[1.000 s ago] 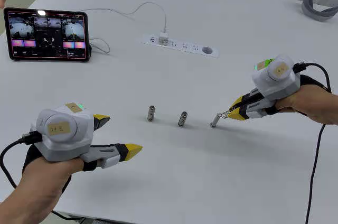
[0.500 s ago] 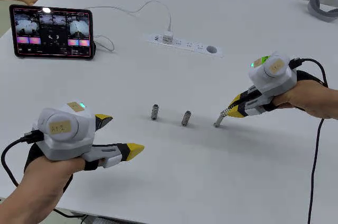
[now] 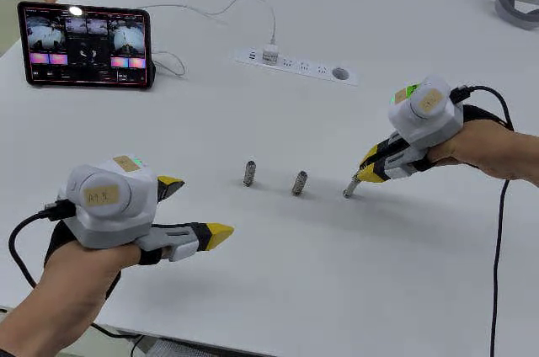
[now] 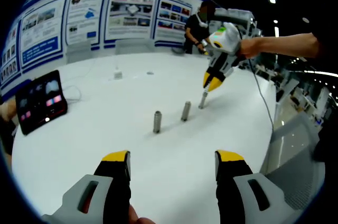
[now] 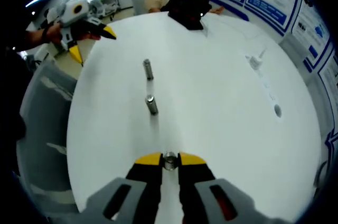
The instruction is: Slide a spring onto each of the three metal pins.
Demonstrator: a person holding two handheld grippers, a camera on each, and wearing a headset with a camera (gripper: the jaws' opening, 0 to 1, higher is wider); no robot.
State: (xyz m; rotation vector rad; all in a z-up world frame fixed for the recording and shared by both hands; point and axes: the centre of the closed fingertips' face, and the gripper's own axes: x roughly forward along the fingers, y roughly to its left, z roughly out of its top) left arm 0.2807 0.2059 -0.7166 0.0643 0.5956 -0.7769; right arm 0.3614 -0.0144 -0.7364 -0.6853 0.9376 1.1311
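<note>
Steel spring [image 3: 354, 183] slides lower onto the centre-right pin [image 3: 346, 194], nearly seated; our right claw [image 3: 364, 174] pinches it, left claw [image 3: 196, 206] spread.

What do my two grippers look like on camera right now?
The left gripper and right gripper match: rounded light-grey bodies, each with a tan handwritten label and a green light on top. Both have dark jaws tipped in yellow and a black cable trailing from the rear.
</note>
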